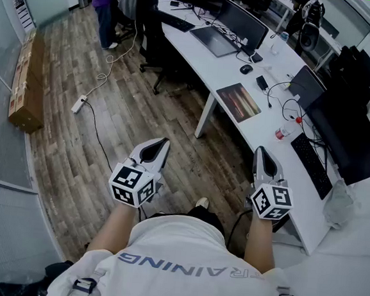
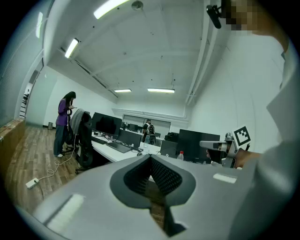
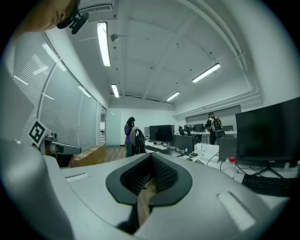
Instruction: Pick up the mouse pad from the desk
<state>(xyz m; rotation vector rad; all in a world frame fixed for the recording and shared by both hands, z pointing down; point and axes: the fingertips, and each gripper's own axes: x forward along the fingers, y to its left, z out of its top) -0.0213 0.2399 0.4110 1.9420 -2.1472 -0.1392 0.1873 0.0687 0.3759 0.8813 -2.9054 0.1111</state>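
Your left gripper (image 1: 161, 143) and right gripper (image 1: 262, 152) hang short of the white curved tabletop (image 1: 264, 126), the fingers of both pressed together on nothing. The dark rectangular mouse pad with an orange print (image 1: 239, 102) lies flat by the tabletop's floor-side edge. It looks thin, though it shows small here. Fingers that arrive closed may only shove it off that edge.

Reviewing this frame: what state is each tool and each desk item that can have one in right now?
left tool: jaws shut, nothing held.
right tool: jaws shut, nothing held.
mouse pad: lying flat on the desk, not touched by either tool.
laptop: lid open.
bottle: upright, red cap on.
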